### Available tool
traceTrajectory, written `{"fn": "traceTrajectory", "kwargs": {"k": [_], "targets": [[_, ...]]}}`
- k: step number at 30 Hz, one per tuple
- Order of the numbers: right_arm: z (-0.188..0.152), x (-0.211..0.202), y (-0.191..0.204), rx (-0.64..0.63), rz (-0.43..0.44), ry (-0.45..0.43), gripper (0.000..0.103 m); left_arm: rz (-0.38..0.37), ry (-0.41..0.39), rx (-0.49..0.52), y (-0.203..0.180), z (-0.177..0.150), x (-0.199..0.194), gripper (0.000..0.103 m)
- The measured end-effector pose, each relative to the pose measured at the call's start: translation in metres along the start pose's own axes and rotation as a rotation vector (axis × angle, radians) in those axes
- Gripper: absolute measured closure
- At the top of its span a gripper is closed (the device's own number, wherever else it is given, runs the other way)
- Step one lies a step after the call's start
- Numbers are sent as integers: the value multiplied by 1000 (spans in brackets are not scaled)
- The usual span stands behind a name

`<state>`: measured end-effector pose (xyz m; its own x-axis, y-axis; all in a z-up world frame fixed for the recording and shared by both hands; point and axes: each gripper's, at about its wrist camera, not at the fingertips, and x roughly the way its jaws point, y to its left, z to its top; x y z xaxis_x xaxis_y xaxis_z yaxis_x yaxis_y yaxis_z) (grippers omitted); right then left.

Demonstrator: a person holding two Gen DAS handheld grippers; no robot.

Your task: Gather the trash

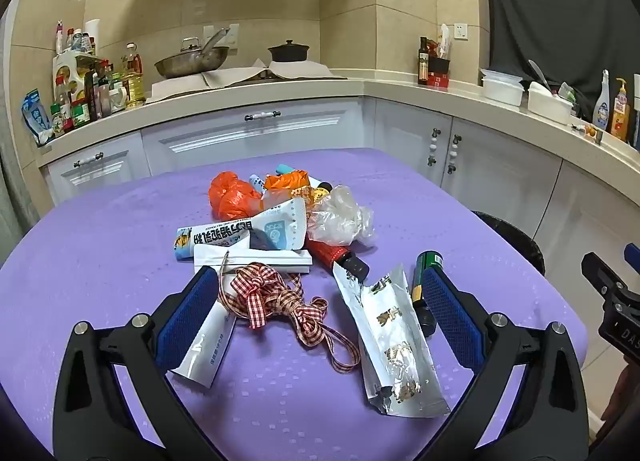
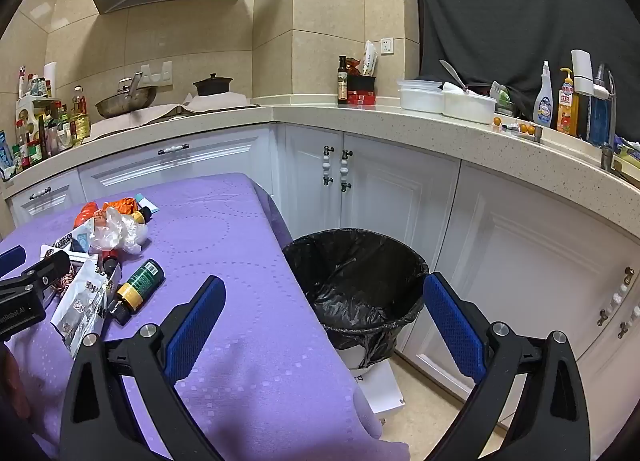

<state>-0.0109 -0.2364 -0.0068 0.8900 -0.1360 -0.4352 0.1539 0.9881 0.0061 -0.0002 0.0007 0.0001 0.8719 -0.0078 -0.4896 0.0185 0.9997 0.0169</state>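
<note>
A heap of trash lies on the purple tablecloth [image 1: 100, 245]: an orange bag [image 1: 230, 197], crumpled clear plastic [image 1: 340, 217], a white box [image 1: 256, 259], a checked ribbon [image 1: 276, 305], a silver foil pouch [image 1: 394, 345], a white sachet [image 1: 210, 341] and a green bottle [image 1: 424, 273]. My left gripper [image 1: 320, 293] is open just above the near side of the heap, the ribbon and pouch between its fingers, nothing pinched. My right gripper [image 2: 324, 309] is open over the table's right edge, with nothing in it. A bin with a black liner [image 2: 356, 281] stands on the floor beside the table.
White cabinets [image 2: 400, 197] and a speckled countertop [image 2: 400, 121] wrap around the back and right. On the counter are a wok [image 1: 188, 61], a dark pot [image 1: 288, 51], bottles and white tubs [image 2: 448, 101]. A white box [image 2: 380, 385] sits under the bin.
</note>
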Motion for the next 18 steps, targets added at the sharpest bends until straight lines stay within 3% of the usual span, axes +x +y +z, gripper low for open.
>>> {"fn": "traceTrajectory", "kwargs": {"k": [18], "targets": [[1, -1, 1, -3, -2, 1, 6, 2, 2, 3, -1, 0, -1, 4]]}}
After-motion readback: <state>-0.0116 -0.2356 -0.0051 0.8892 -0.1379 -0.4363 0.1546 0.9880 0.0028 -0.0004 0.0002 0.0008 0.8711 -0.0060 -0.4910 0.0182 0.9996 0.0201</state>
